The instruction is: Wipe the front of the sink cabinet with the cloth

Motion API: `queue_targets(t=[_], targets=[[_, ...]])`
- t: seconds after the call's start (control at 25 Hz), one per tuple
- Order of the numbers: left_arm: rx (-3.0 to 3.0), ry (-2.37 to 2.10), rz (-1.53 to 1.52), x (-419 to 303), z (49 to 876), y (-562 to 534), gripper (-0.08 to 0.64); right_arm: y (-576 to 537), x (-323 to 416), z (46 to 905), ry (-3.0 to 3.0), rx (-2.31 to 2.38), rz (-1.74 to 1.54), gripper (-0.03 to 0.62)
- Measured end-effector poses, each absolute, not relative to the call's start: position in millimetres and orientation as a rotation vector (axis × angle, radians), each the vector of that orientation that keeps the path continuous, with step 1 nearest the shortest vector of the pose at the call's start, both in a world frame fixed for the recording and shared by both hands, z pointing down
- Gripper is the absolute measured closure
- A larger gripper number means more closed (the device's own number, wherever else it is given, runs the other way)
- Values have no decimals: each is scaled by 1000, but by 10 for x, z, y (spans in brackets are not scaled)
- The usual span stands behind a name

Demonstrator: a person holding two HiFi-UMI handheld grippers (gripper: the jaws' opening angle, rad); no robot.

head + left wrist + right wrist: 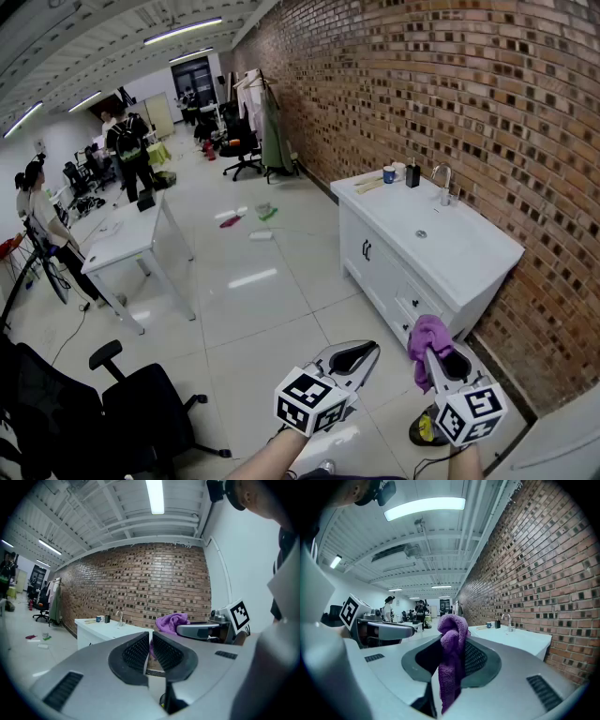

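Right gripper (450,644) clamps purple cloth (453,626); head view adds white sink cabinet (373,262).

I see a brick wall (450,84) running along the right. A white table (127,239) stands left, a black chair (141,408) nearer.

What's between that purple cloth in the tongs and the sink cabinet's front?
Nothing. The head view shows the purple cloth near the sink cabinet, with only bare floor between them.
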State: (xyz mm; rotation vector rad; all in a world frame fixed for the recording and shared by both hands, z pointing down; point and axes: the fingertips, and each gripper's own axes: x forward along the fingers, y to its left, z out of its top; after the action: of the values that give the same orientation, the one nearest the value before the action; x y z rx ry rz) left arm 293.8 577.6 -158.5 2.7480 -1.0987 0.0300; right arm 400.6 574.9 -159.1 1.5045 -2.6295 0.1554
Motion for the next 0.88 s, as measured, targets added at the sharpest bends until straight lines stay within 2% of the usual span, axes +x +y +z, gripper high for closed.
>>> queue_targets(t=[0.4,0.88], targets=[[2748,-1054,65,2242,-1355,5220,534,5212,3394,-1477,-2493,1510,25,499],[2742,-1018,184,2406,-953,3931,535,3881,3391,-944,-2478,1487,65,499]])
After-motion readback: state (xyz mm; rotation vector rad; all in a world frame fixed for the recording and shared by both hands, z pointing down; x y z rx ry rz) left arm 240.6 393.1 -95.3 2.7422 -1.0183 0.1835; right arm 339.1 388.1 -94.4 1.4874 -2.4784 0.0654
